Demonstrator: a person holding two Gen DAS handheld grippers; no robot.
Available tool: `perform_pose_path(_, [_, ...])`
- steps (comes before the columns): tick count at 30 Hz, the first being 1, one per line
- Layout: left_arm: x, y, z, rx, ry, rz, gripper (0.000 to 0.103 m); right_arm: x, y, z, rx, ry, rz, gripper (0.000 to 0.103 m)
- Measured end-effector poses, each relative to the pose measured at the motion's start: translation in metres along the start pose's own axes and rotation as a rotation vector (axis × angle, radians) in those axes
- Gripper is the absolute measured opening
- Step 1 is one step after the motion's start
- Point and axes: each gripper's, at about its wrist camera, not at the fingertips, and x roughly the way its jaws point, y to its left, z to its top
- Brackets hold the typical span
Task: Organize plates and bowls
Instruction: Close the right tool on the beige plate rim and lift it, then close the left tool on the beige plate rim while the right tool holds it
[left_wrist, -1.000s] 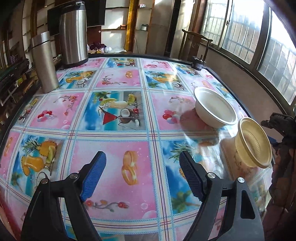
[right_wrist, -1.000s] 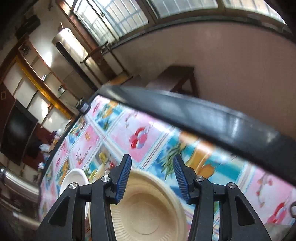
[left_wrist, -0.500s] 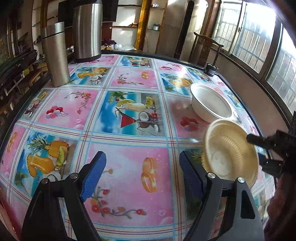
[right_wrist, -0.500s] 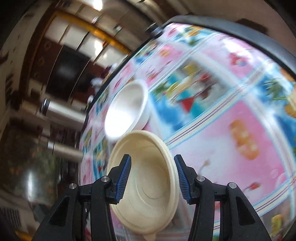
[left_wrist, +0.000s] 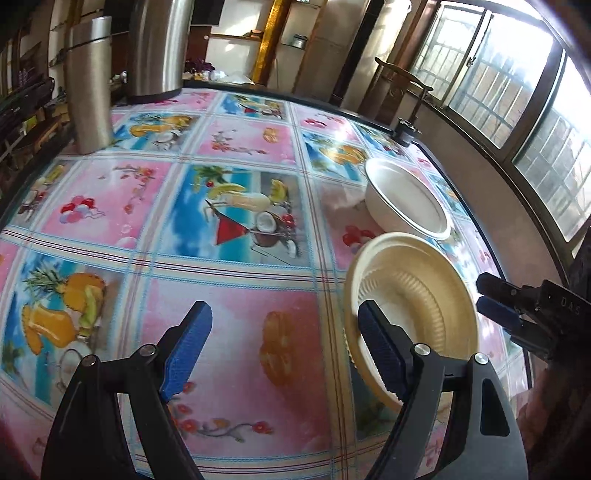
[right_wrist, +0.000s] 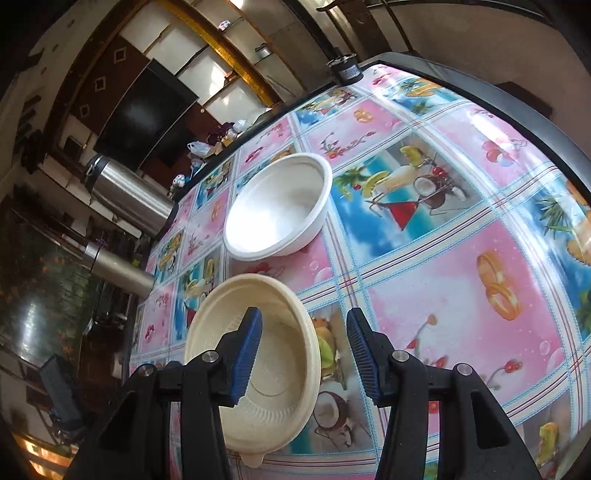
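Observation:
A cream ribbed bowl (left_wrist: 413, 295) hangs tilted over the fruit-print tablecloth (left_wrist: 229, 321), its opening turned toward my left gripper. My right gripper (right_wrist: 304, 354) is shut on the cream bowl (right_wrist: 280, 369), with one finger inside the rim and the other outside. In the left wrist view the right gripper (left_wrist: 487, 299) comes in from the right at the bowl's rim. Just behind, a white bowl (left_wrist: 402, 199) sits upright on the table (right_wrist: 280, 206). My left gripper (left_wrist: 282, 350) is open and holds nothing, and its right finger overlaps the cream bowl's near edge.
A slim steel flask (left_wrist: 90, 88) and a large steel urn (left_wrist: 159, 48) stand at the table's far left. A small dark object (left_wrist: 406, 129) sits at the far right edge. The table's dark rim (right_wrist: 517, 92) runs beside a wall with windows.
My right gripper carried the cream bowl in from the table's right edge toward the middle, turning it to face the left gripper. The left gripper moved forward over the table, still open.

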Motion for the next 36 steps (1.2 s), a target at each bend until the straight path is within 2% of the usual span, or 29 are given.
perform_pose_path(4, [0.001, 0.001, 0.000, -0.008, 0.007, 0.003, 0.082, 0.006, 0.005, -0.003, -0.026, 0.009, -0.022, 0.049])
perform_pose_path(7, [-0.006, 0.006, 0.001, -0.035, -0.015, -0.008, 0.082, 0.007, 0.004, -0.004, -0.027, 0.008, -0.025, 0.049])
perform_pose_path(16, [0.005, 0.004, -0.002, -0.066, 0.068, -0.133, 0.082, 0.007, 0.010, -0.007, -0.055, 0.004, -0.032, 0.045])
perform_pose_path(26, [0.005, -0.019, -0.009, 0.038, 0.059, -0.086, 0.082, 0.011, 0.021, -0.014, -0.106, 0.011, -0.059, 0.040])
perform_pose_path(36, [-0.005, -0.021, -0.010, 0.059, -0.025, -0.049, 0.082, 0.013, 0.024, -0.017, -0.124, 0.009, -0.076, 0.038])
